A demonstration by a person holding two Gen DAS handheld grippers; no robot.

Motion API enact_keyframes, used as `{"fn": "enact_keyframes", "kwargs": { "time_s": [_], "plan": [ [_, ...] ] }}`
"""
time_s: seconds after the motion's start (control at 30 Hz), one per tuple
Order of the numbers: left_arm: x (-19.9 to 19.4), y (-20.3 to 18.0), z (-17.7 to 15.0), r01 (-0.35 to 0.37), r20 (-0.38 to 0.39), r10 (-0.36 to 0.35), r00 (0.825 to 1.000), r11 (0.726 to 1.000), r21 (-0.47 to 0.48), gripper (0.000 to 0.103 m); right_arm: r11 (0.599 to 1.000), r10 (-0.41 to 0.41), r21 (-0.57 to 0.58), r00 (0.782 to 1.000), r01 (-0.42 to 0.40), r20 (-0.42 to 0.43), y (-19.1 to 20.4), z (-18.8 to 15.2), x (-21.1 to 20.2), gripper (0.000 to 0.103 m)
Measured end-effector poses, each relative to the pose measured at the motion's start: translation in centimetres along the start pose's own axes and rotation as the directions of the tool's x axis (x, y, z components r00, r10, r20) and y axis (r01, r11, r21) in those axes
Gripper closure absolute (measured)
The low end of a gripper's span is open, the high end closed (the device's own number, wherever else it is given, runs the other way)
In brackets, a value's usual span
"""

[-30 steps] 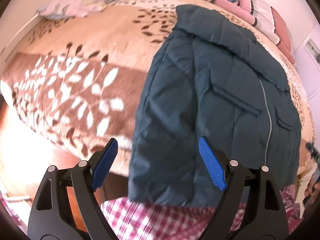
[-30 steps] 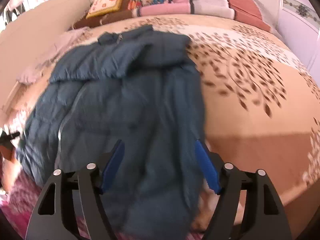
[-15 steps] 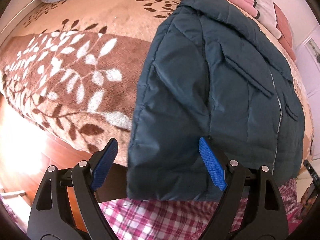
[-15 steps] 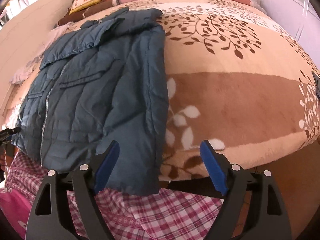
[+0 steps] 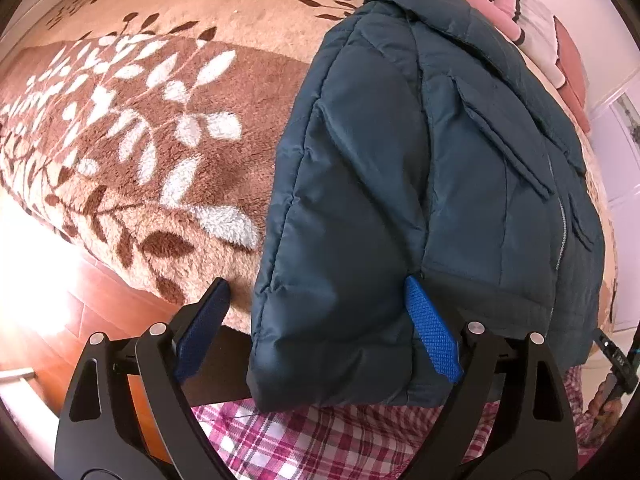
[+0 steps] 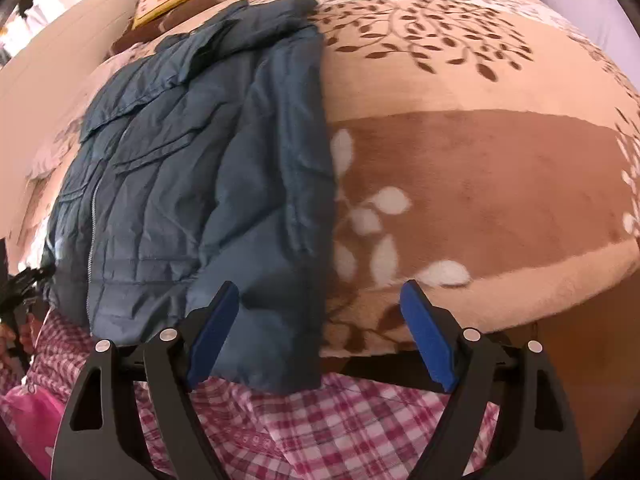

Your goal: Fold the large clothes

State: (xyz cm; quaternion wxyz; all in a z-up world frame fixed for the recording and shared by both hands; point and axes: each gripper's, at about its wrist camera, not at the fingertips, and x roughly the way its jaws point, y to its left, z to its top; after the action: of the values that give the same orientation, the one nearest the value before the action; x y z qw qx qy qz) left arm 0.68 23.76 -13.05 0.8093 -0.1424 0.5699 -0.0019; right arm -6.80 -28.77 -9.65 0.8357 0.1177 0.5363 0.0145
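The left gripper, jaws opening, straddles the jacket's near left corner. The right gripper, jaws wide, straddles its right corner, ungripped. The hem overhangs the bed; bare blanket flanks the jacket.

Left gripper: matte black frame, two curved arms per side with triangular cut-outs, silver round-head screws at pivots, black crossbar behind; fingers faced with bright blue textured pads.
Right gripper: same build, black arms, silver screws, blue pads.
Person: pink-and-white checked garment visible below both grippers; solid pink fabric patch at lower left of right wrist view.
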Motion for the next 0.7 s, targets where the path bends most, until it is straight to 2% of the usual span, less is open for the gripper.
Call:
{"fn": "enact_keyframes", "kwargs": {
  "time_s": [0.1,0.13,0.23,0.27,0.3,0.37,0.4,0.47,0.57,0.7],
  "plan": [
    [0.1,0.0,0.2,0.011,0.000,-0.011,1.000,1.000,0.007,0.016,1.000,0.026,-0.011,0.999,-0.027,-0.036,0.4,0.4,1.2,0.026],
    [0.1,0.2,0.2,0.018,-0.001,-0.018,1.000,1.000,0.012,0.017,0.999,0.041,-0.012,0.998,-0.042,-0.049,0.5,0.4,1.5,0.032],
    [-0.3,0.4,0.1,0.030,0.003,-0.031,1.000,0.999,0.029,0.028,0.997,0.080,-0.003,0.994,-0.081,-0.081,0.4,0.7,2.4,0.040],
    [-0.6,0.3,0.1,0.050,0.008,-0.051,0.999,0.998,0.044,0.043,0.996,0.094,0.005,0.992,-0.094,-0.088,0.3,0.8,2.6,0.044],
    [-0.8,0.4,0.1,0.086,0.007,-0.086,0.996,0.995,0.059,0.064,0.994,0.107,0.015,0.990,-0.106,-0.091,0.1,0.8,2.7,0.046],
    [-1.3,0.3,0.4,0.122,0.007,-0.123,0.992,0.991,0.058,0.080,0.986,0.167,0.040,0.981,-0.164,-0.097,-0.1,0.8,2.7,0.064],
    [-1.5,0.3,0.4,0.125,0.010,-0.126,0.992,0.990,0.058,0.086,0.982,0.184,0.050,0.978,-0.180,-0.094,-0.1,0.7,2.5,0.068],
    [-2.1,0.2,0.6,0.134,0.019,-0.135,0.991,0.989,0.061,0.091,0.978,0.205,0.051,0.976,-0.201,-0.076,0.0,0.8,2.0,0.085],
    [-3.6,0.4,0.6,0.143,0.036,-0.146,0.989,0.987,0.071,0.093,0.974,0.221,0.054,0.975,-0.219,-0.035,0.3,0.8,0.8,0.091],
    [-6.1,0.1,0.7,0.166,0.076,-0.173,0.982,0.982,0.092,0.093,0.971,0.234,0.049,0.972,-0.235,0.018,0.7,0.9,-1.3,0.092]
  ]
}}
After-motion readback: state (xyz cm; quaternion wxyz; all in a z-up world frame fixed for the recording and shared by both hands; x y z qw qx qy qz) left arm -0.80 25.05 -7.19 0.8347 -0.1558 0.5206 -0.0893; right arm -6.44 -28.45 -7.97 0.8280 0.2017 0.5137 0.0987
